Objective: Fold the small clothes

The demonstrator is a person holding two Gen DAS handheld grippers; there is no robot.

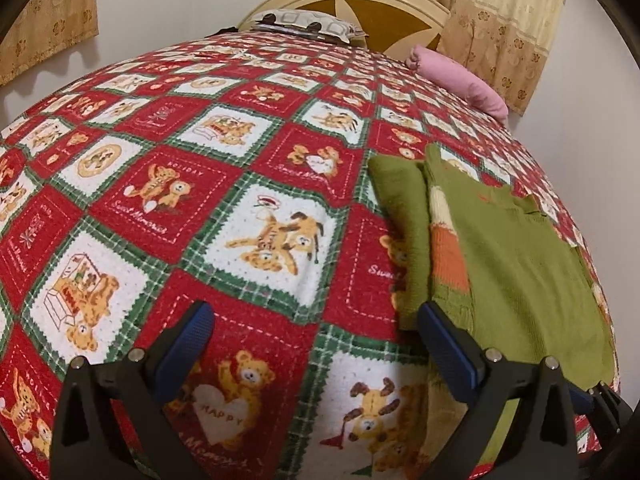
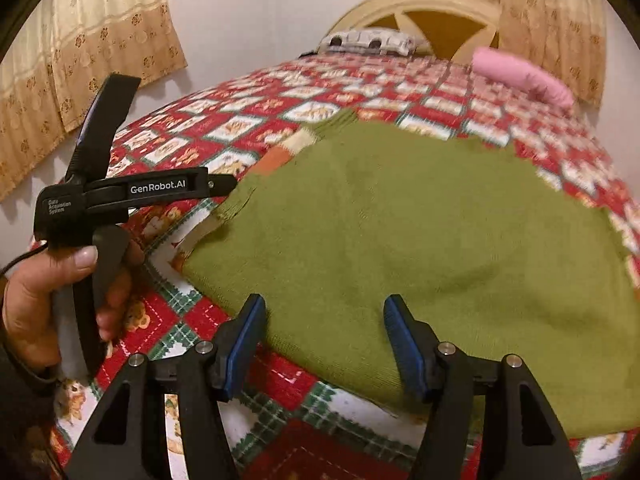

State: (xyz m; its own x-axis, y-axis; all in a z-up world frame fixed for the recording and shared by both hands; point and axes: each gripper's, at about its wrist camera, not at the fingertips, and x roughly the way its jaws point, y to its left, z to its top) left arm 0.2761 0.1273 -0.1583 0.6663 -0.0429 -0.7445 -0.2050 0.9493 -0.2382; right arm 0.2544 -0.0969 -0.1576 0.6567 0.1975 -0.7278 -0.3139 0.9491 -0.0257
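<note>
Green knit sweater (image 2: 420, 240) lying flat on the bed's teddy-bear bedspread (image 1: 200, 200), well short of the headboard (image 1: 360, 4) and the pink pillow (image 1: 468, 84) up there. Looks partly folded already: one sleeve with the orange-and-cream stripe (image 1: 446, 236) tucked in along the sweater's edge, body smooth otherwise. Right tongs (image 2: 324, 344) spread wide right at the sweater's near hem, nothing pinched, fabric just sitting between the blue pads (image 2: 400, 340). Left tongs (image 1: 316, 344) also wide apart and empty, off to the side of the sweater over bare bedspread, one pad close to the sleeve edge. Seen from the right side, the left unit held up by the hand (image 2: 48, 296), clear of the sweater. Probably between folds, lining up for the next one. Next bit likely means closing on the near hem at both corners and flipping it toward the headboard, keeping the edges square so no bunching in the knit.
</note>
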